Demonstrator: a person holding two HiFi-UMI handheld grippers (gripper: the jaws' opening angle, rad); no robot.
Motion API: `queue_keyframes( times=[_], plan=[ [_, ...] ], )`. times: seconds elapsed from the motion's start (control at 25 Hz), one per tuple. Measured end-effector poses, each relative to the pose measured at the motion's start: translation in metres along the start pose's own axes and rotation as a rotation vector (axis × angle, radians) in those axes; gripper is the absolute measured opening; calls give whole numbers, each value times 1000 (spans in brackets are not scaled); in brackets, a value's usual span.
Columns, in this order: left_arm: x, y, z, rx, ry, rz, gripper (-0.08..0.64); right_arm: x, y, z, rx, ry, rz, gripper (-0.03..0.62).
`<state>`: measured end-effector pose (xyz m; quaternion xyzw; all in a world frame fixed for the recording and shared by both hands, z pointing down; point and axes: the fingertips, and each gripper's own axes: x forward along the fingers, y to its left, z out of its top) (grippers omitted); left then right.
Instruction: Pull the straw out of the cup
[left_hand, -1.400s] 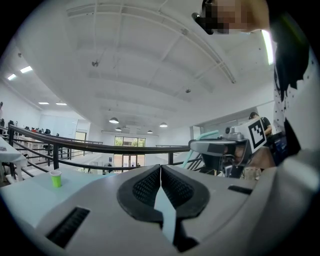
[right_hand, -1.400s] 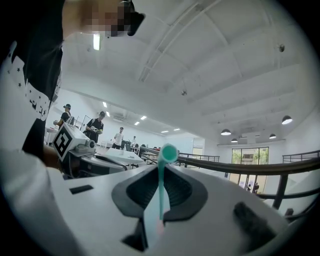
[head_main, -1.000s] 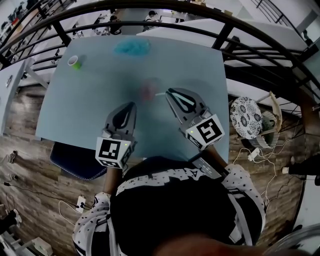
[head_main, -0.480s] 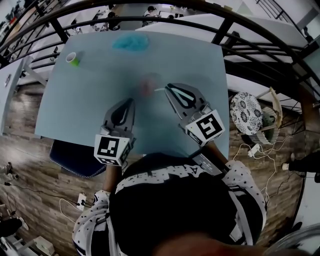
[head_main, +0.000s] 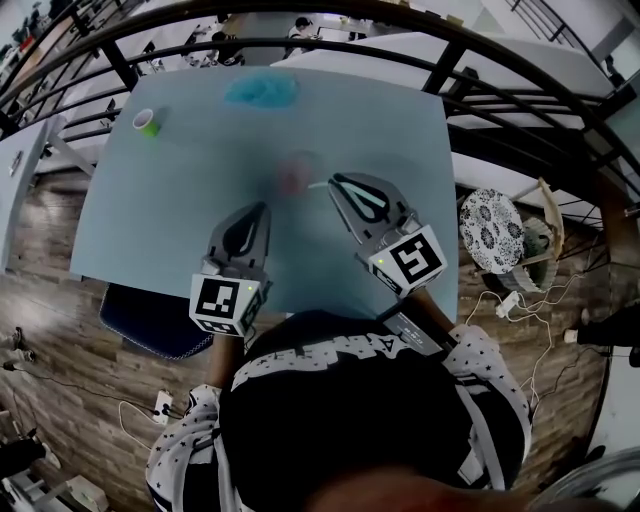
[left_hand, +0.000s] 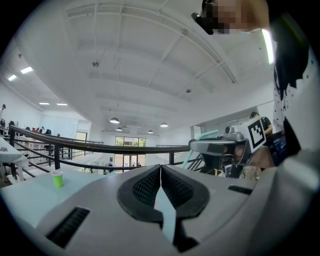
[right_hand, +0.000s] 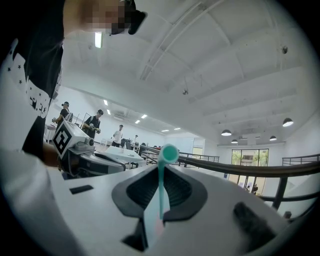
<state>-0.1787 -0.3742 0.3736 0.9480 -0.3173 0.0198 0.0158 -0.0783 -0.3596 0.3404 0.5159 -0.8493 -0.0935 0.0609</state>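
Right gripper (head_main: 337, 184): reaches over the table (head_main: 170, 210) towards the cup (head_main: 296, 177); jaws pressed onto the teal straw (right_hand: 159, 192), which rises between the pads with its open end above the tips. The grip sits on the upper stretch, judged deliberate; that part is free of the rim and allows a pull along the straw's own line.

Left gripper (head_main: 262, 212): jaws pressed together with nothing between them; it hangs just beside the cup on the near left without touching it, evidently in reserve. The cup is therefore unbraced.

Straw position: the head view shows a pale line from the cup's rim to the right gripper's tips; the lower end appears to be in the cup, though blur prevents certainty.

Risk, as a judgement: a sideways pull could tip the light cup; a lift in line is advised.
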Motion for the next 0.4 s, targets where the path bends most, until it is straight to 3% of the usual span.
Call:
queue_keyframes(
  times=[0.4],
  plan=[
    [-4, 0, 2, 1, -5, 4, 14, 0, 4, 1, 1, 4, 4, 44]
  ],
)
